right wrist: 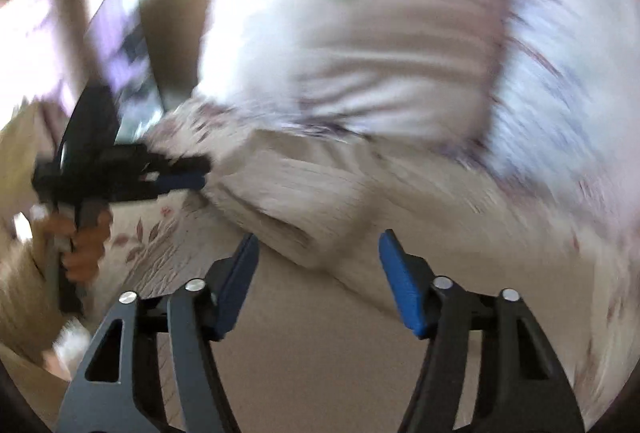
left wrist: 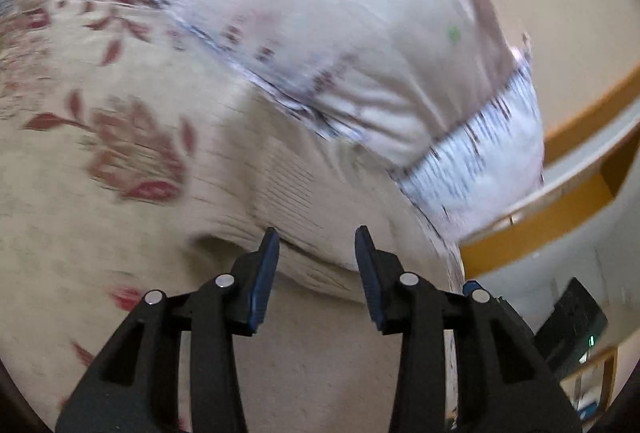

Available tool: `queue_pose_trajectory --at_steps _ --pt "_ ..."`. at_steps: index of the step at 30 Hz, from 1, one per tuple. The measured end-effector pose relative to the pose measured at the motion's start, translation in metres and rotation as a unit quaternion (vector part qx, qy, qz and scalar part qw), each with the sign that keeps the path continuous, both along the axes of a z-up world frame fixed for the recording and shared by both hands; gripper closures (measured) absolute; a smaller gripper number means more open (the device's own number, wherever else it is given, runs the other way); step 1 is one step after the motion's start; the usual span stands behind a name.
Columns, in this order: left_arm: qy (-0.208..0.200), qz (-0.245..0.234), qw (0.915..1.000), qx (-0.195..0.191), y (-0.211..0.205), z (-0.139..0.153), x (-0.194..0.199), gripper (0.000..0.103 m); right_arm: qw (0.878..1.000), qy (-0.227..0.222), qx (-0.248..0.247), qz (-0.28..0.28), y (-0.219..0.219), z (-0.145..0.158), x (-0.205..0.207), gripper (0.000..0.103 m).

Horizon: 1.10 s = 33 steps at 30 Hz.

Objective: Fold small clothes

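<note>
A beige ribbed garment [left wrist: 288, 189] lies folded on the floral bedspread [left wrist: 100, 81]. My left gripper [left wrist: 316, 237] is open, its blue pads just short of the garment's near edge. In the right wrist view the same garment [right wrist: 304, 193] is a thick folded bundle. My right gripper [right wrist: 318, 241] is open and empty, close in front of the fold. The left gripper [right wrist: 188, 173] shows there too, at the garment's left end, held by a hand [right wrist: 86, 245]. Both views are motion-blurred.
A big white pillow [left wrist: 340, 33] with a blue-striped border lies behind the garment; it also shows in the right wrist view [right wrist: 360, 53]. Beige wall, wooden trim [left wrist: 560, 201] and a dark device [left wrist: 576, 317] are at the right of the bed.
</note>
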<state>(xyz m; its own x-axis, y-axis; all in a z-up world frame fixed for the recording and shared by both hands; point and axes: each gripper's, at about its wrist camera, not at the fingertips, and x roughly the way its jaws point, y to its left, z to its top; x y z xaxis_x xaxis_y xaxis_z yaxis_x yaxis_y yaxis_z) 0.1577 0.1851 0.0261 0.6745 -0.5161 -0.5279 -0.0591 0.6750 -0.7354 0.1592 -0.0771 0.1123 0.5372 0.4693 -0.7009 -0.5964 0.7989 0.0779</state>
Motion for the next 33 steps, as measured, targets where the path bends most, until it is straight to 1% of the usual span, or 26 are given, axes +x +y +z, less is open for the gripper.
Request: queue_pose_trajectory --at_steps 1,2,5,7,9,10,11,12,13,15,17,18,19,20,21,22,23,25,26,27,29,30,32,33 --pt "0.005 0.007 1.0000 0.000 0.005 -0.003 0.002 0.064 1.000 -0.011 -0.019 0.019 0.020 -0.003 0.002 0.047" --pt "0.012 0.011 0.9998 -0.005 0.009 -0.007 0.005 0.064 0.998 -0.019 -0.042 0.036 0.042 -0.010 0.006 0.049" --pt "0.036 0.013 0.9990 -0.022 0.016 -0.020 0.004 0.064 0.995 -0.015 -0.085 0.054 0.079 -0.030 0.018 0.054" --pt "0.051 0.012 0.9984 -0.023 0.016 -0.029 0.005 0.065 0.992 -0.014 -0.118 0.051 0.089 -0.046 0.023 0.055" --pt "0.051 0.011 0.9983 -0.024 0.017 -0.033 0.004 0.066 0.990 -0.006 -0.134 0.042 0.087 -0.056 0.029 0.056" --pt "0.050 0.010 0.9984 -0.024 0.017 -0.033 0.004 0.066 0.989 -0.001 -0.144 0.033 0.086 -0.063 0.032 0.065" --pt "0.050 0.010 0.9984 -0.024 0.018 -0.033 0.004 0.066 0.989 -0.001 -0.147 0.028 0.083 -0.066 0.033 0.071" --pt "0.050 0.010 0.9984 -0.024 0.018 -0.033 0.004 0.066 0.989 0.000 -0.144 0.024 0.079 -0.068 0.034 0.083" --pt "0.049 0.009 0.9985 -0.022 0.018 -0.033 0.004 0.066 0.992 0.005 -0.125 0.019 0.075 -0.067 0.036 0.095" --pt "0.048 0.010 0.9986 -0.020 0.016 -0.031 0.005 0.063 0.994 -0.005 -0.107 -0.012 0.065 -0.061 0.036 0.095" --pt "0.044 0.008 0.9988 -0.022 0.011 -0.027 0.006 0.054 0.997 -0.012 -0.053 -0.063 0.041 -0.044 0.038 0.095" --pt "0.042 0.007 0.9989 -0.022 0.011 -0.026 0.005 0.053 0.995 -0.011 -0.024 -0.094 0.025 -0.036 0.038 0.095" --pt "0.038 0.005 0.9991 -0.020 0.010 -0.024 0.003 0.050 0.991 -0.004 0.014 -0.134 0.003 -0.029 0.038 0.095" --pt "0.035 0.003 0.9993 -0.016 0.010 -0.023 0.002 0.049 0.983 0.008 0.054 -0.172 -0.023 -0.025 0.037 0.095" --pt "0.032 0.000 0.9994 -0.011 0.008 -0.021 0.002 0.048 0.972 0.025 0.093 -0.213 -0.050 -0.024 0.034 0.095" --pt "0.029 -0.008 0.9995 -0.009 0.006 -0.020 0.002 0.048 0.960 0.049 0.120 -0.247 -0.076 -0.030 0.030 0.097" --pt "0.029 -0.014 0.9995 -0.008 0.005 -0.020 0.002 0.047 0.951 0.071 0.126 -0.273 -0.094 -0.037 0.026 0.097" --pt "0.032 -0.020 0.9993 -0.003 0.002 -0.021 0.002 0.045 0.943 0.101 0.116 -0.296 -0.116 -0.052 0.020 0.096" --pt "0.031 -0.024 0.9992 -0.001 0.001 -0.022 0.002 0.045 0.935 0.132 0.122 -0.307 -0.134 -0.062 0.018 0.096" --pt "0.032 -0.026 0.9992 0.001 0.000 -0.022 0.002 0.045 0.925 0.151 0.140 -0.319 -0.148 -0.066 0.017 0.093" --pt "0.030 -0.031 0.9991 -0.001 0.000 -0.020 -0.001 0.045 0.908 0.173 0.185 -0.334 -0.174 -0.065 0.017 0.070" --pt "0.028 -0.033 0.9991 -0.001 0.000 -0.019 -0.003 0.045 0.901 0.175 0.202 -0.342 -0.183 -0.064 0.018 0.051" --pt "0.022 -0.035 0.9991 0.012 0.002 -0.014 -0.010 0.045 0.888 0.174 0.222 -0.363 -0.202 -0.063 0.022 0.050" --pt "0.021 -0.035 0.9989 0.025 0.003 -0.011 -0.014 0.045 0.886 0.177 0.220 -0.367 -0.205 -0.064 0.024 0.050"
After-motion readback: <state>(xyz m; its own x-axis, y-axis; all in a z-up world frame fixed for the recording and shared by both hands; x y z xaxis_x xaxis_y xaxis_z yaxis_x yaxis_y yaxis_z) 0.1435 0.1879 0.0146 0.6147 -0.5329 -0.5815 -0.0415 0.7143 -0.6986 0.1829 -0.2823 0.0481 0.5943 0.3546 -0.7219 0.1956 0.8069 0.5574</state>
